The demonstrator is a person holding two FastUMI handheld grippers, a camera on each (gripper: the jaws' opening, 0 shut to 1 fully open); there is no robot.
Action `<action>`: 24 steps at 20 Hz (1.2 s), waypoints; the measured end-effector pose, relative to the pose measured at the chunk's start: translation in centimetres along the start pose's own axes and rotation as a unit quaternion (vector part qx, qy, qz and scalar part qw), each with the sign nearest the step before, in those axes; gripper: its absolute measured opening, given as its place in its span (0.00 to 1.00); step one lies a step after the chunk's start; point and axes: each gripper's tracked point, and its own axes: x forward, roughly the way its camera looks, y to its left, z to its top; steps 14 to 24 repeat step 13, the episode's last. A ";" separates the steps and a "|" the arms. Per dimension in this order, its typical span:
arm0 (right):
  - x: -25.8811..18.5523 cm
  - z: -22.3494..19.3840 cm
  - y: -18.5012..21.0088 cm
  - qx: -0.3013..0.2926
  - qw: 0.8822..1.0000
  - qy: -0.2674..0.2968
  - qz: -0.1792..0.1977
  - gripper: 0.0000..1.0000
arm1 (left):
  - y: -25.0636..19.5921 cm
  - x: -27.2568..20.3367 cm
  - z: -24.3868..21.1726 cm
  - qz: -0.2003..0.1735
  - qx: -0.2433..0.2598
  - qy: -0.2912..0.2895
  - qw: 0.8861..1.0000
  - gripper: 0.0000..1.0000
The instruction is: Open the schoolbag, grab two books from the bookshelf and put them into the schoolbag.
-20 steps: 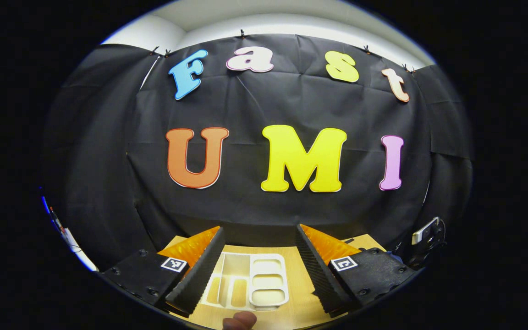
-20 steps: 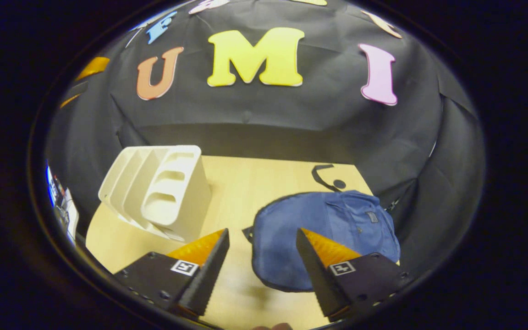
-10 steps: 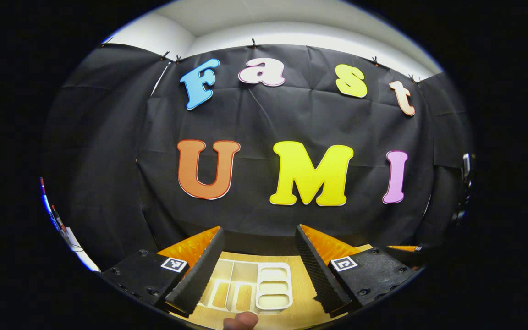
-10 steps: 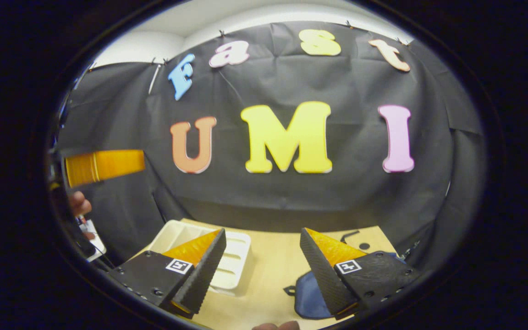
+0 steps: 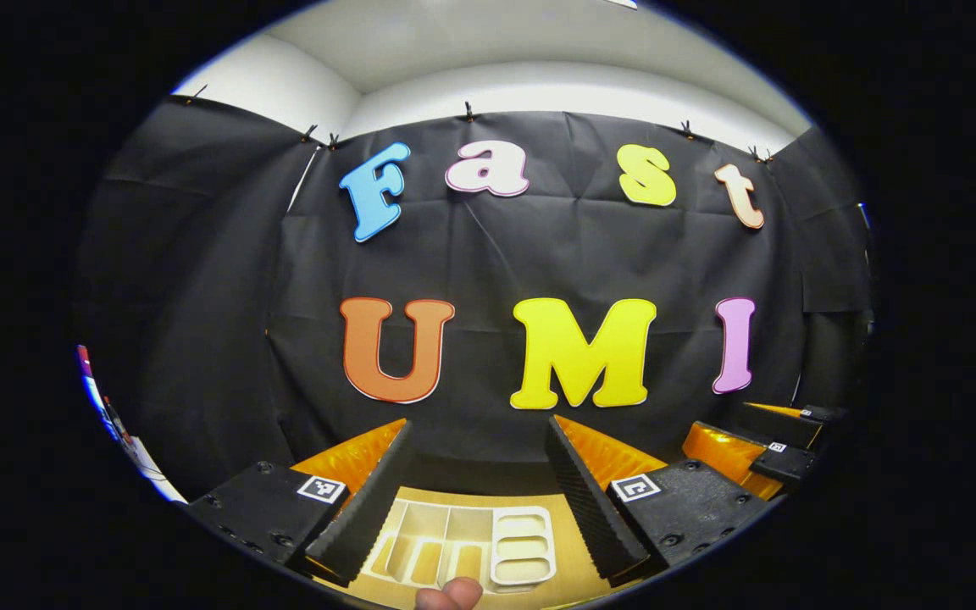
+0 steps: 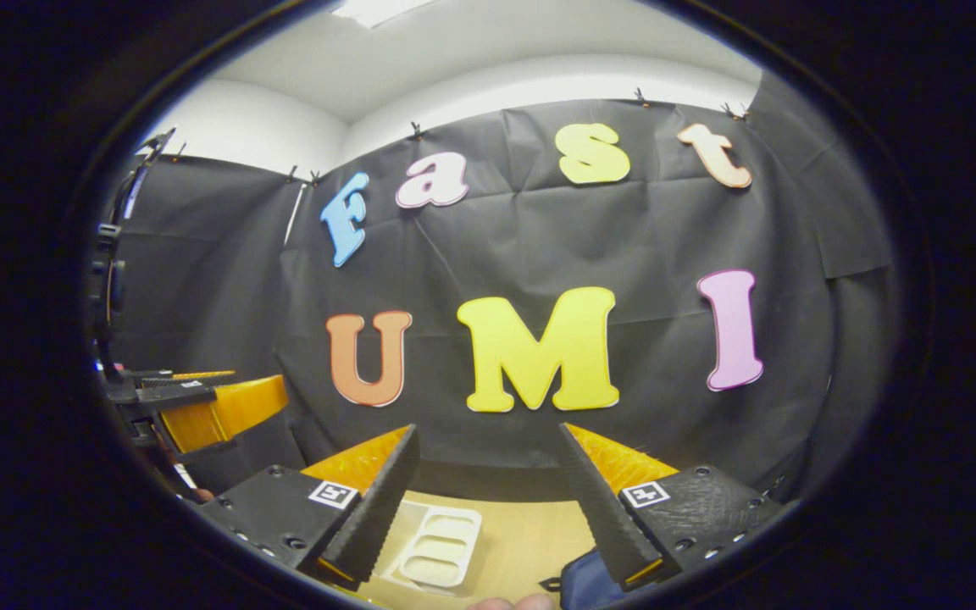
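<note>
My left gripper [image 5: 478,424] is open and held high, pointing at the booth's wall, with nothing between its fingers. Far below it, a white slotted bookshelf rack [image 5: 463,551] stands on the wooden table [image 5: 568,555]. In the right gripper view, my right gripper [image 6: 489,428] is also open and holds nothing. Below it I see a corner of the same rack [image 6: 437,551] and the edge of the blue schoolbag [image 6: 590,586]. Each gripper sees the other off to its side: the right gripper [image 5: 759,449] and the left gripper [image 6: 200,407].
Black cloth closes the booth behind the table, with a white wall and ceiling above it. A person's fingertip [image 5: 450,593] pokes in at the bottom edge of the left gripper view, and another fingertip [image 6: 513,603] in the right gripper view.
Both grippers have lifted and tilted upward. The schoolbag and the rack have slid to the bottom of the right gripper view. Both stay open.
</note>
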 end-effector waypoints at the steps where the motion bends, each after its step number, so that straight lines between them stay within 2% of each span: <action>1: 0.0 0.5 -0.3 0.002 1.000 -0.009 -0.007 0.97 | -0.1 -0.3 0.0 -0.001 0.002 -0.003 1.000 0.98; 4: -0.1 1.3 -0.7 -0.006 0.999 -0.026 -0.017 0.99 | -0.4 -0.5 -0.5 -0.007 0.010 -0.008 1.000 0.98; 8: -0.6 1.8 -0.9 -0.017 0.999 -0.039 -0.020 0.96 | -1.0 -0.1 -1.1 -0.011 0.007 -0.001 1.000 0.98; 10: -0.5 1.7 -1.2 -0.021 0.999 -0.039 -0.023 0.99 | -1.1 0.0 -1.2 -0.013 0.004 0.003 1.000 1.00; 13: -0.4 1.5 -1.5 -0.018 0.999 -0.036 -0.026 0.96 | -1.3 0.3 -1.4 -0.012 0.003 0.006 1.000 0.98; 24: -0.4 1.5 -1.5 -0.018 0.999 -0.036 -0.026 0.96 | -1.3 0.3 -1.4 -0.012 0.003 0.006 1.000 0.98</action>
